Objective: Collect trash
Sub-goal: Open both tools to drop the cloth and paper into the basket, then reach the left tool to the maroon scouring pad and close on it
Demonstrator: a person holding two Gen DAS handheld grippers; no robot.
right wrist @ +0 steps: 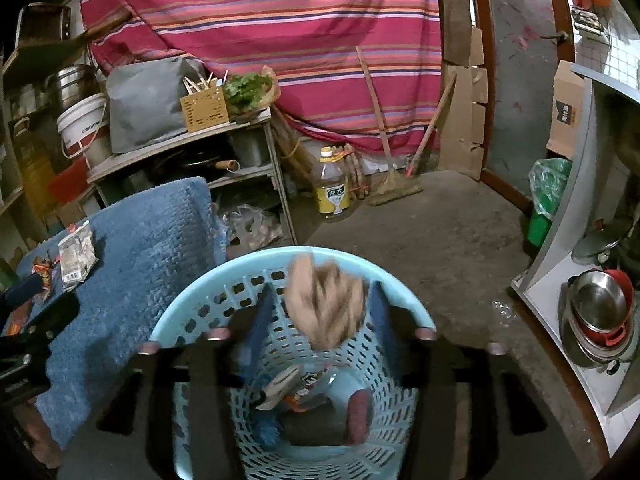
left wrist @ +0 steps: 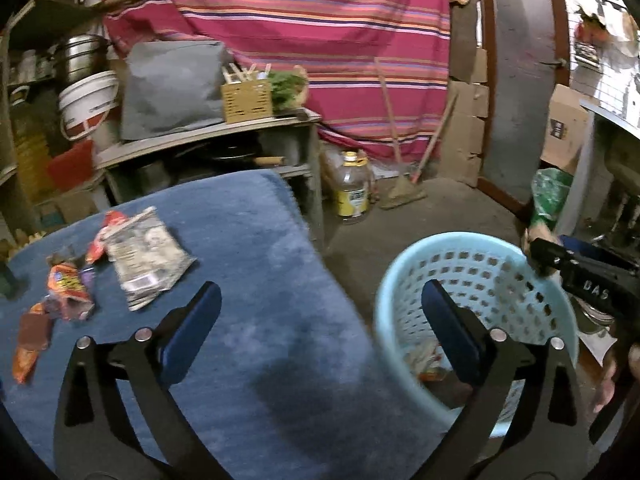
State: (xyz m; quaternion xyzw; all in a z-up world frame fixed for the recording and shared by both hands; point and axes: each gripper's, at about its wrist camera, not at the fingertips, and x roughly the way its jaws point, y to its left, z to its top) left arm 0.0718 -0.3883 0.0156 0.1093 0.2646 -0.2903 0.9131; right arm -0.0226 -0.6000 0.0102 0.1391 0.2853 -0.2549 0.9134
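Note:
A light blue plastic basket (left wrist: 404, 280) (right wrist: 192, 312) stands on the floor beside a table covered in blue cloth (left wrist: 248, 280). My right gripper (right wrist: 320, 304) hangs over the basket with its jaws apart; a crumpled tan paper wad (right wrist: 326, 308), blurred, lies between the fingers. Whether they still touch it is unclear. Wrappers (right wrist: 292, 388) lie in the basket's bottom. My left gripper (left wrist: 320, 312) is open and empty above the cloth's right edge. On the cloth at left lie a grey-white snack bag (left wrist: 146, 256) and orange-red wrappers (left wrist: 66, 284).
A metal shelf (left wrist: 208, 140) with a grey bag, bucket and box stands behind the table. An oil bottle (left wrist: 352, 188) and a broom (left wrist: 400, 188) are on the concrete floor. A green-bagged bin (right wrist: 548, 196) and a counter with metal bowls (right wrist: 600, 312) are at right.

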